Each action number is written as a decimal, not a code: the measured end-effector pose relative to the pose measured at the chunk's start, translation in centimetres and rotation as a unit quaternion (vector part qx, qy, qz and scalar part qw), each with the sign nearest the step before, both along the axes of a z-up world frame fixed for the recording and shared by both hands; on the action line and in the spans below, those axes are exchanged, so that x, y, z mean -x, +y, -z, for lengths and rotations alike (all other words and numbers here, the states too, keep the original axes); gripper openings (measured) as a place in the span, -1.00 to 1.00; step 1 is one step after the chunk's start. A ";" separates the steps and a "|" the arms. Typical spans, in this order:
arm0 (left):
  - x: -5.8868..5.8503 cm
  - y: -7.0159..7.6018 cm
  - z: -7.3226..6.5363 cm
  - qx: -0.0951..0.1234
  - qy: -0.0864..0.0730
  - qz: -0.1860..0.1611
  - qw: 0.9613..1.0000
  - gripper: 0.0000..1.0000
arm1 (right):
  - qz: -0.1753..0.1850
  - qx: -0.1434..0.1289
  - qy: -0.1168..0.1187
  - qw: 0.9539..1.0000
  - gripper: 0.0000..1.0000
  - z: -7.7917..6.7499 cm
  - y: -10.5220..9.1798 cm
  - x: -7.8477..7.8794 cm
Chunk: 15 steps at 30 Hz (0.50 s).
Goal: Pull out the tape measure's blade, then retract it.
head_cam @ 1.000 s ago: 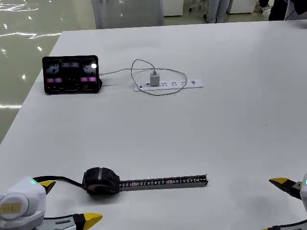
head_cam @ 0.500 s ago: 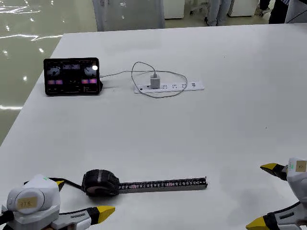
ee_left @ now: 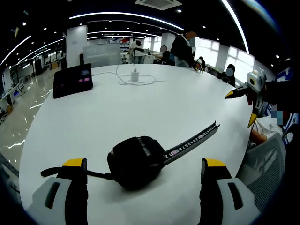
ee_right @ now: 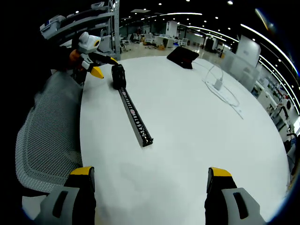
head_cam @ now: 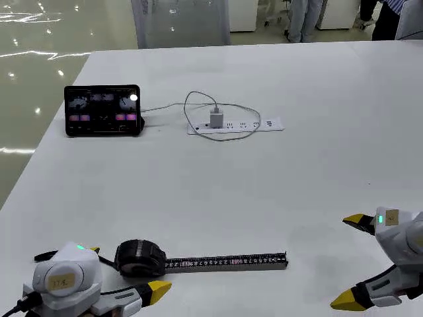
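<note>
Glossy pale floor [head_cam: 33, 66] lies left of the broad white workbench [head_cam: 297, 185]. A grey mesh chair [ee_right: 42, 138] stands at its near edge, and long ceiling strip lights [ee_left: 117, 14] run above it.

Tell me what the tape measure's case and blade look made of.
Case: likely matte black rubber or plastic; dull surface, no glare. Blade: thin dark strip with pale printed numerals, lying straight and flat; probably coated steel, but unconfirmed.

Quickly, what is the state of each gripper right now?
Left gripper: open, holding nothing; the tape measure lies between its jaws, untouched.
Right gripper: open, holding nothing.
</note>
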<state>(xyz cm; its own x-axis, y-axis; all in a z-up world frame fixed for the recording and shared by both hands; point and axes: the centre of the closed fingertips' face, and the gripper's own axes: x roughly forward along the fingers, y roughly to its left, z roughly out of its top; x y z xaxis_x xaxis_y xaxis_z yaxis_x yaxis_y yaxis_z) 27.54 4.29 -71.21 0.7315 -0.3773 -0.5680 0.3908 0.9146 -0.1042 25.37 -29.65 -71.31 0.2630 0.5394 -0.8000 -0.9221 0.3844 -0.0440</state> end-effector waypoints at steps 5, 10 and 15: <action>-0.6 0.2 0.0 0.009 -0.016 -0.029 0.999 0.98 | -0.014 0.011 0.008 1.000 0.98 1.0 0.4 -0.4; -0.7 -0.2 0.6 -0.020 -0.022 -0.026 0.999 0.98 | -0.029 0.016 0.011 0.999 0.98 1.4 1.0 -0.8; -1.1 -0.3 1.2 -0.031 -0.025 -0.039 0.998 0.98 | -0.048 0.025 0.017 0.998 0.98 1.8 2.0 -1.1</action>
